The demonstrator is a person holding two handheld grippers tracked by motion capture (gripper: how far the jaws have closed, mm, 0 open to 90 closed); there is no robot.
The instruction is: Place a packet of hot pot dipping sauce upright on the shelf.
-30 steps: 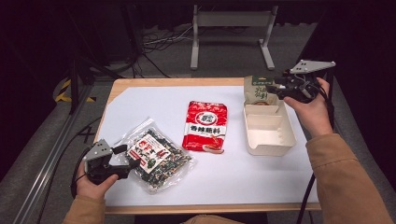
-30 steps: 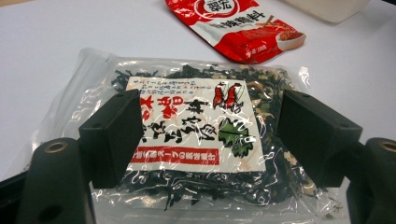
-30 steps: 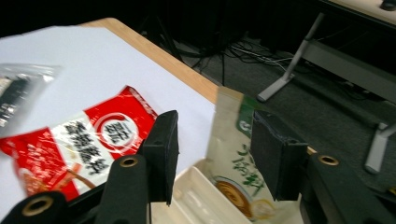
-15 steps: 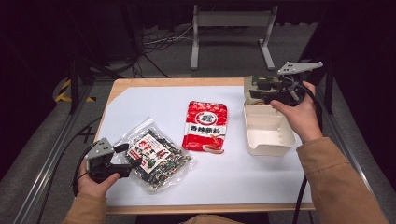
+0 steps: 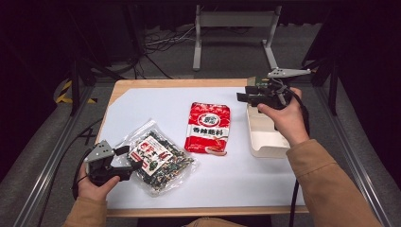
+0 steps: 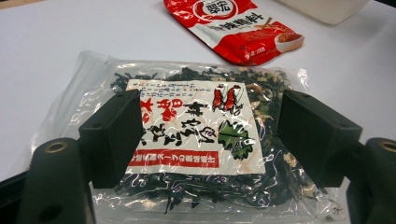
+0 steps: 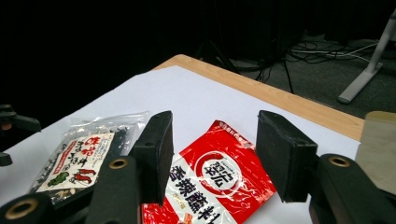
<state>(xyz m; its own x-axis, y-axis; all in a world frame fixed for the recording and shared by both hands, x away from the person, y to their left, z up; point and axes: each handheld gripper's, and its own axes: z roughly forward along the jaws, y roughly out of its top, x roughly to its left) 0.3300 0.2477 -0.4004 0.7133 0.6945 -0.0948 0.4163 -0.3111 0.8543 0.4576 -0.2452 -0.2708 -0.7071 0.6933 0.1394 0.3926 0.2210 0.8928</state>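
The left gripper (image 5: 126,158) has its jaws wide apart, straddling the clear bag (image 6: 196,135) at the table's (image 5: 236,189) near-left; contact cannot be confirmed. The right gripper (image 5: 243,93) hangs empty, jaws apart, above the white tray's (image 5: 262,142) far end, facing the red pouch (image 7: 215,182). The right hand (image 5: 283,118) hides part of the tray.

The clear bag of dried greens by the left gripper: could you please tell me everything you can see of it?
The clear bag of dried greens is a crinkled, see-through plastic pouch packed with dark shredded leaves and paler bits. A white label with red and black characters and a red strip sits on its face. It lies flat on the white table cover, left of the red sauce packet. The left gripper is open, its jaws standing on either side of the label; whether they touch the bag is unclear.
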